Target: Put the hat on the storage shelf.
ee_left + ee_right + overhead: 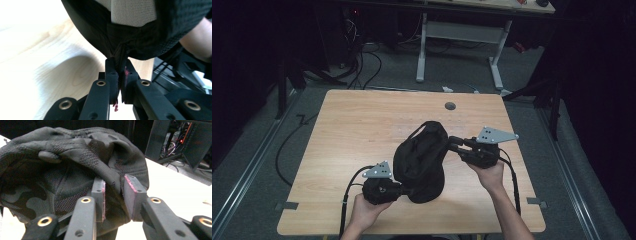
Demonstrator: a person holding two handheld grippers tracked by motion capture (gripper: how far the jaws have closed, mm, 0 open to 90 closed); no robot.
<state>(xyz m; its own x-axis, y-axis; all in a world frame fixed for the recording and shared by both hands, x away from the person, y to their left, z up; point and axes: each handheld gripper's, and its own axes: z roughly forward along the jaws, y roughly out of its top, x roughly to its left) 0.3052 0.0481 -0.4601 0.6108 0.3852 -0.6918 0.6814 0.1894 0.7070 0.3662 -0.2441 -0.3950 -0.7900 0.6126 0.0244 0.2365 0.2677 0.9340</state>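
Pinching black bag (421, 162), both grippers.

- Left gripper (119, 72): fingers (111, 75) closed on a fold of the black fabric garment (150, 37).
- Garment: white mesh patch (133, 12) visible.
- Light wooden tabletop (37, 62) beneath.

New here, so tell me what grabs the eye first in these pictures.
A rumpled black fabric bag sits mid-table, toward the near edge of the wooden table. The left gripper pinches a fold at its lower edge, while the right gripper has its fingers closed around cloth from the other side.
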